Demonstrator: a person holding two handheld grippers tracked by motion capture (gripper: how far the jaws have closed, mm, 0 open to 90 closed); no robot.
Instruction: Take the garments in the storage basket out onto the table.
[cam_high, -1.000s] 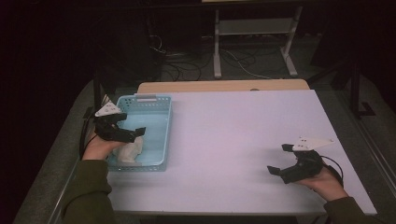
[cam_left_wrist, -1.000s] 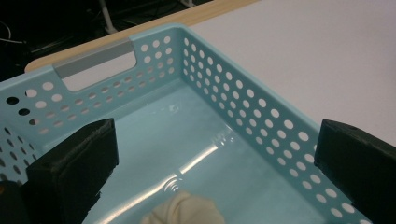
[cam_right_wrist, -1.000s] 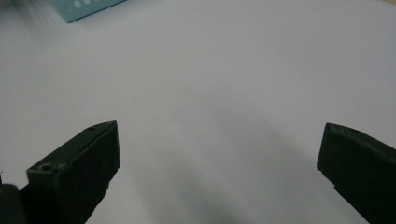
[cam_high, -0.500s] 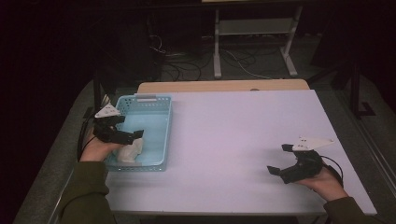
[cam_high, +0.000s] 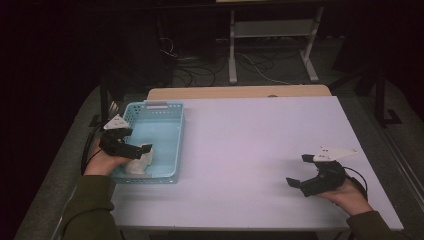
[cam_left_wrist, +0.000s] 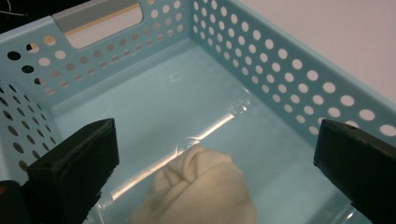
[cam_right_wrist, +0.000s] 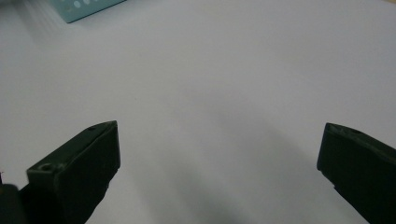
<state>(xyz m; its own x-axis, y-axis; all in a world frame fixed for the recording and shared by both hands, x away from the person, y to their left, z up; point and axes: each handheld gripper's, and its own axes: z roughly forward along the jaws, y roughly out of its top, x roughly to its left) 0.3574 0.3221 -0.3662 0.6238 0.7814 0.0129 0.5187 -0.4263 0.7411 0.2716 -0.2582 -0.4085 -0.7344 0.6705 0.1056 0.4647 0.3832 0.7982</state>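
A light blue perforated basket (cam_high: 172, 131) stands at the table's left side. In its near end lies a crumpled white cloth lump (cam_high: 142, 163). My left gripper (cam_high: 141, 151) reaches over the basket's left wall, just above the cloth. In the left gripper view the cloth (cam_left_wrist: 201, 193) sits low between the wide-apart jaws of my left gripper (cam_left_wrist: 217, 154), which is open and touches nothing. My right gripper (cam_high: 297, 170) rests near the table's front right, open and holding nothing. In the right gripper view, my right gripper (cam_right_wrist: 219, 140) faces bare white table (cam_right_wrist: 210, 70).
The basket wall (cam_left_wrist: 289, 79) and its handle slot (cam_left_wrist: 107, 21) ring the left gripper. A corner of the basket (cam_right_wrist: 84, 7) lies far ahead of the right gripper. A metal stand (cam_high: 270, 40) and floor cables are beyond the table's far edge.
The left hand and gripper have shifted slightly toward the near left edge of the basket. The right hand has stayed in place.
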